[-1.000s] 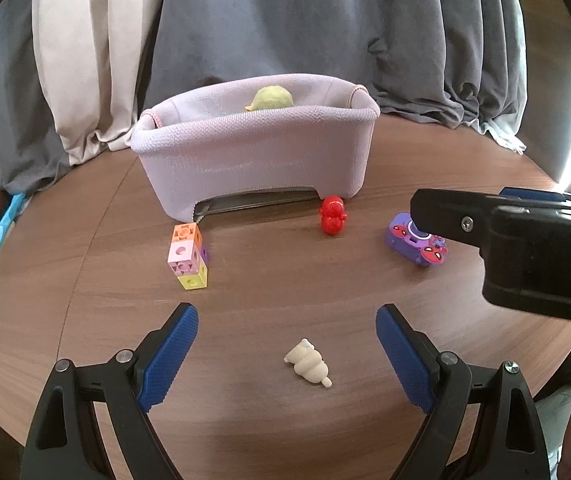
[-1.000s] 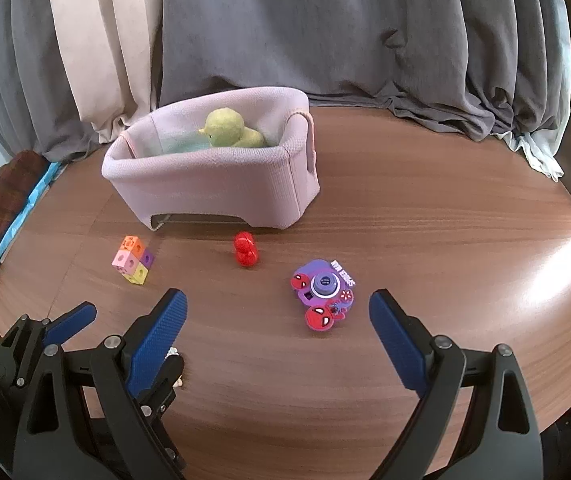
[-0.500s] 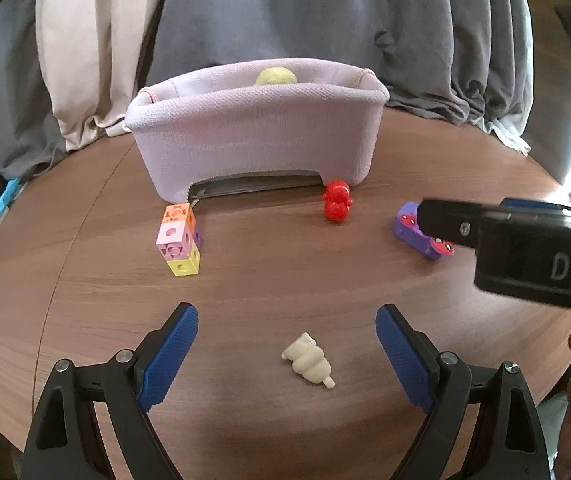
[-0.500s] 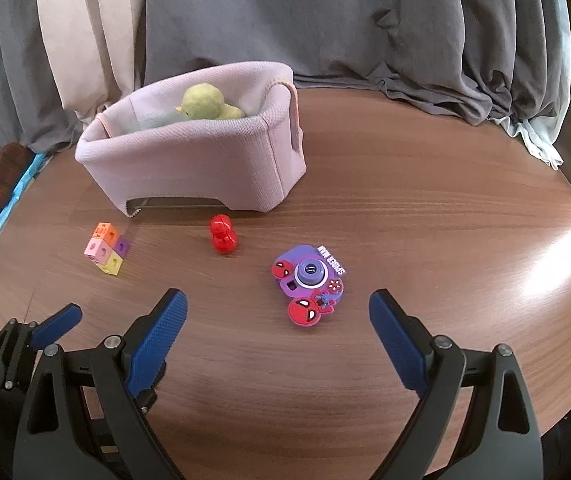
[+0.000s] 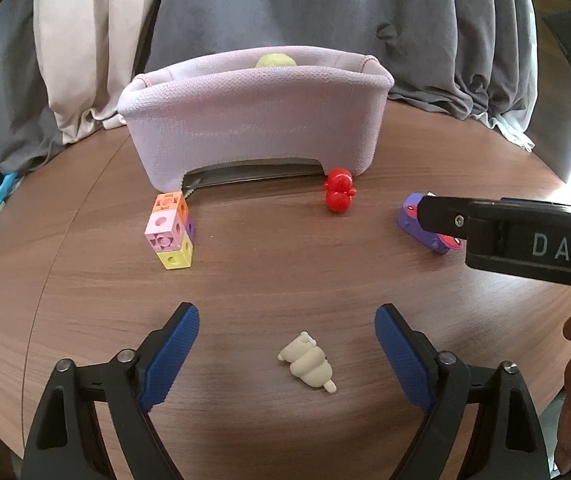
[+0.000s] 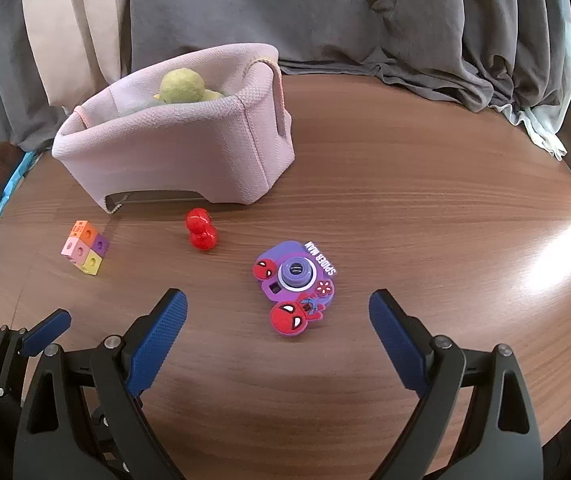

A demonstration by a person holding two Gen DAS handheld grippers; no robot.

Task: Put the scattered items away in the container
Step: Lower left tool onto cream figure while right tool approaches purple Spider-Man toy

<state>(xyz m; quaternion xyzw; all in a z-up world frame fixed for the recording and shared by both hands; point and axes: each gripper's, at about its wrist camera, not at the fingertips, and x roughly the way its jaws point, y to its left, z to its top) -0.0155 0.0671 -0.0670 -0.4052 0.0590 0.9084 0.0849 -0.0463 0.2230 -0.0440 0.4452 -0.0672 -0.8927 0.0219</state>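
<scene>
1. Left gripper (image 5: 287,334): ribbed blue pads spread apart, just been narrowing; lumpy cream toy (image 5: 307,362) lies between them, untouched.
2. Right gripper (image 6: 277,314): jaws wide; flat purple toy camera (image 6: 293,286) just ahead, between the tips.
3. Soft pink knit basket (image 6: 173,152): well beyond both.

Pink fabric basket (image 6: 173,152) is parked upright; cream toy (image 5: 307,360), red figure (image 6: 201,234), cubes (image 6: 85,248), purple camera (image 6: 295,286) are scattered nearby.

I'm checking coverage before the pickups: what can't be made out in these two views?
- Purple toy camera, left wrist view: largely hidden behind the right gripper.
- Yellow-green plush: lower part hidden by the pink basket wall; only its top shows in the left view.
- Basket's remaining contents: hidden by its walls.
</scene>
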